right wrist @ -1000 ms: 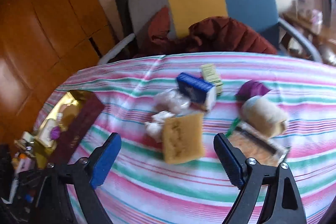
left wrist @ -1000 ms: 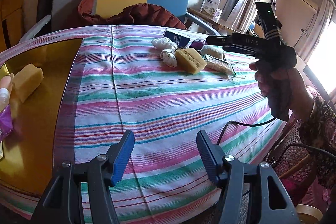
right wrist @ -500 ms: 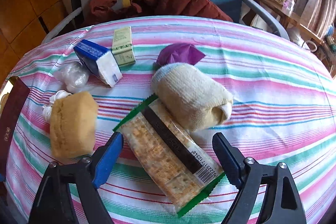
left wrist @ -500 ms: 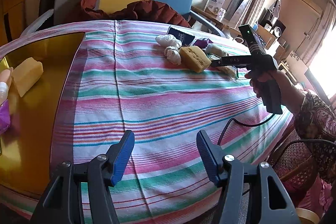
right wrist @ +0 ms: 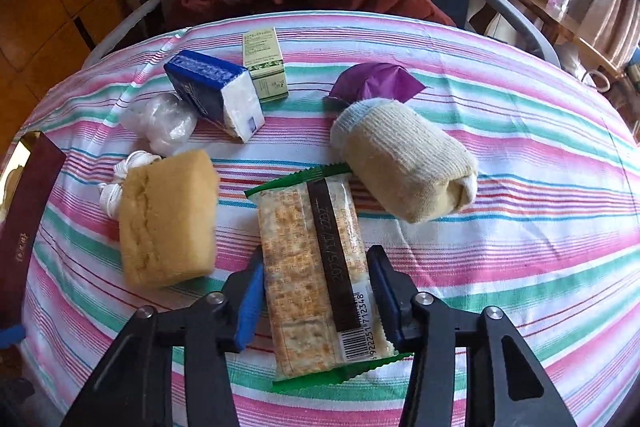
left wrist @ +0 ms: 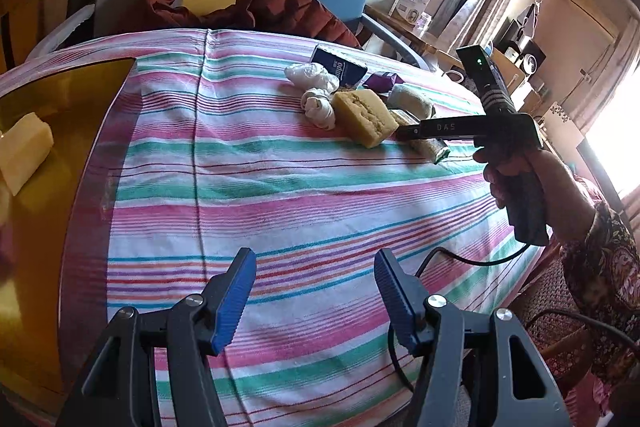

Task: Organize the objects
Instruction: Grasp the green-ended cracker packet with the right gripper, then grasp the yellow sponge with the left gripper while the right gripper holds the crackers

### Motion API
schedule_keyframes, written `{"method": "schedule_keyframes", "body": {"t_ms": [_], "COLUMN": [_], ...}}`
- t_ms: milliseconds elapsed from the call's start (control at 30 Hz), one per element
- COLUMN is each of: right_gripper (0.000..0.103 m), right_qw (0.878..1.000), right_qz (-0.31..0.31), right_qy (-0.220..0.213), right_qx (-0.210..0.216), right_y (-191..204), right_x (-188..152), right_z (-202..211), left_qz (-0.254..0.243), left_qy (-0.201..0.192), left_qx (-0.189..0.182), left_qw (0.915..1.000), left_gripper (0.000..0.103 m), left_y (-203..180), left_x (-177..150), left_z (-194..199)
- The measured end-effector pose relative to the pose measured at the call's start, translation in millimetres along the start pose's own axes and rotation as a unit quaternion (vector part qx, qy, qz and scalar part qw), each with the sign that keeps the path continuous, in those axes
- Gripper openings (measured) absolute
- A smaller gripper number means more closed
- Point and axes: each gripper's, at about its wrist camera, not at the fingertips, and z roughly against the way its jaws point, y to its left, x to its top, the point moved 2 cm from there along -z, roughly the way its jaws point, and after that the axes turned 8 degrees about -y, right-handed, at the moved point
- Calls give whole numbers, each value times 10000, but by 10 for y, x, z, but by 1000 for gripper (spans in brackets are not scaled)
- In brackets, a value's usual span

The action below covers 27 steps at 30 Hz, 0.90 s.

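Right wrist: gripper [right wrist: 316,301], jaws just closing, clamps the cracker pack [right wrist: 316,267] mid-length (light, brittle; squeeze gently).

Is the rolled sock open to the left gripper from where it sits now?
Probably not directly: the left gripper hangs open over bare cloth, while the rolled sock lies behind the sponge and the right gripper, whose jaws have just closed around the cracker pack.

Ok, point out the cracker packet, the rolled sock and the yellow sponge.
cracker packet [right wrist: 316,267], right wrist view, middle of wrapper
rolled sock [right wrist: 404,163], right wrist view, knit middle
yellow sponge [right wrist: 168,219], right wrist view, top face
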Motion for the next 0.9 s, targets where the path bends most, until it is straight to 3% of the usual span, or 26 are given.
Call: {"method": "schedule_keyframes", "body": {"t_ms": [167, 400, 567, 700, 900], "right_gripper": [44, 45, 44, 44, 45], "right_qw": [9991, 9982, 9976, 9976, 9976], "right_qz": [1, -475, -432, -431, -422], "right_qy": [162, 211, 246, 274, 290], "right_qx": [-392, -308, -479, -469, -467], "right_y": [-73, -266, -323, -310, -235], "right_x": [-69, -57, -69, -45, 11], "right_z": [45, 54, 63, 42, -14], "left_qz": [165, 657, 749, 718, 544], "left_qy": [132, 354, 638, 737, 553], "left_qx": [-123, -302, -286, 140, 374], "left_qw": [9997, 9968, 9947, 9946, 9963], "left_gripper": [62, 63, 65, 67, 69], "left_y": [-148, -406, -610, -634, -619], "left_x": [243, 583, 801, 905, 1046], "left_z": [-316, -909, -1361, -1638, -1789]}}
